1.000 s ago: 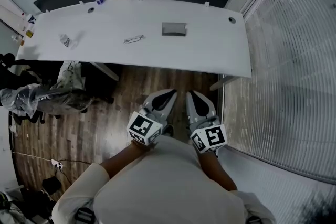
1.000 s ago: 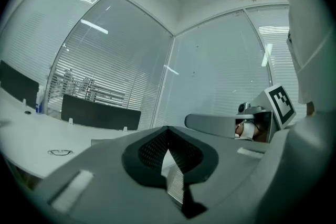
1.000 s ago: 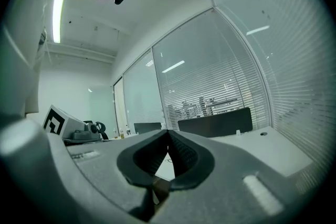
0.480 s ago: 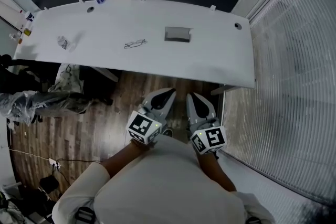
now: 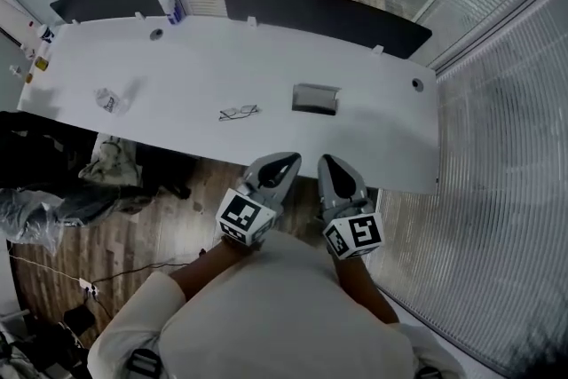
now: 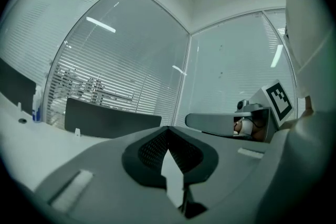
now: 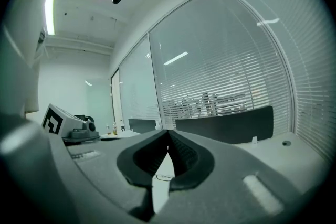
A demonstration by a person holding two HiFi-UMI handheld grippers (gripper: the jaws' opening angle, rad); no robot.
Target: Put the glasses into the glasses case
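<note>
The thin-framed glasses (image 5: 238,112) lie folded out on the white table (image 5: 204,67), left of centre. The grey glasses case (image 5: 316,98) sits a little to their right, and I cannot tell whether it is open. My left gripper (image 5: 286,161) and right gripper (image 5: 327,161) are held side by side at the table's near edge, both shut and empty, pointing level at the table. In the left gripper view the jaws (image 6: 168,131) meet at their tips. In the right gripper view (image 7: 168,134) the glasses (image 7: 164,178) show small through the gap below the tips.
A crumpled wrapper (image 5: 108,99) lies at the table's left, and a spray bottle (image 5: 169,5) stands at its far edge. Dark divider panels (image 5: 324,13) line the far side. Blind-covered glass walls (image 5: 497,155) close in the right. Plastic-covered chairs (image 5: 40,209) stand at the left.
The table has come closer in the head view. Both grippers, still shut and side by side, now reach its near edge instead of hanging over the wooden floor.
</note>
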